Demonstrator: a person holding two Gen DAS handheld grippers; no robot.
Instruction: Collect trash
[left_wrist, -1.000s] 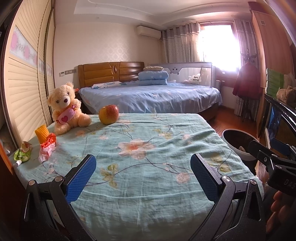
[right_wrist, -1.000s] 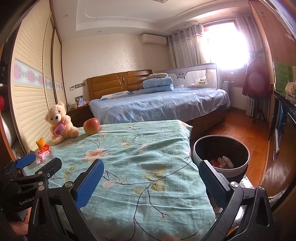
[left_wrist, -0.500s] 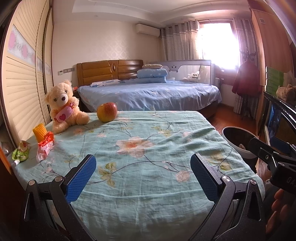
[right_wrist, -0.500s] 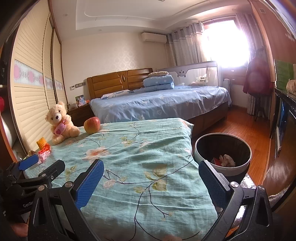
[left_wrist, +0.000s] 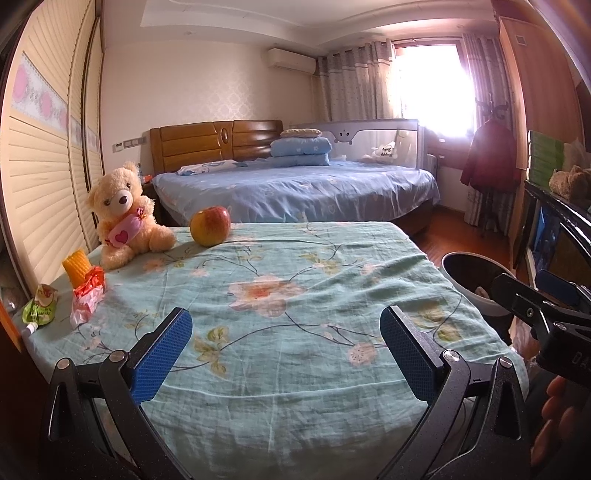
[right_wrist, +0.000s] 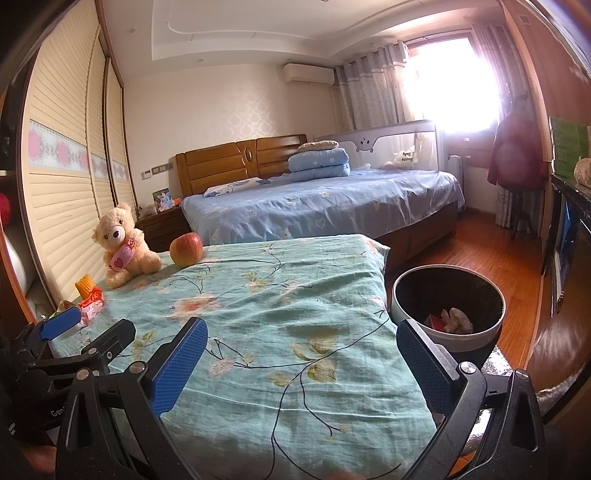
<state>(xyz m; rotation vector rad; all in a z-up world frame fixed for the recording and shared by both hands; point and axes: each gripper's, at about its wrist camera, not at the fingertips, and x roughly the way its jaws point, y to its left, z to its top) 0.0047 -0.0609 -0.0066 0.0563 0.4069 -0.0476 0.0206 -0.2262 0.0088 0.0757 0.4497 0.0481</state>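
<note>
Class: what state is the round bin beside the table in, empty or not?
Not empty. The right wrist view shows crumpled white paper and something red lying at the bottom of the bin.

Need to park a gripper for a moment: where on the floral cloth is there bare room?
The middle and right of the turquoise floral cloth lie bare, from the red-yellow apple to the near edge. The left strip is crowded: tan teddy bear, yellow corn piece, red-white wrapper, green pouch.

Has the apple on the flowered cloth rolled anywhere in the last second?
No. The apple sits at the same spot beside the teddy bear, near the far edge of the flowered cloth; only the camera has shifted slightly.
</note>
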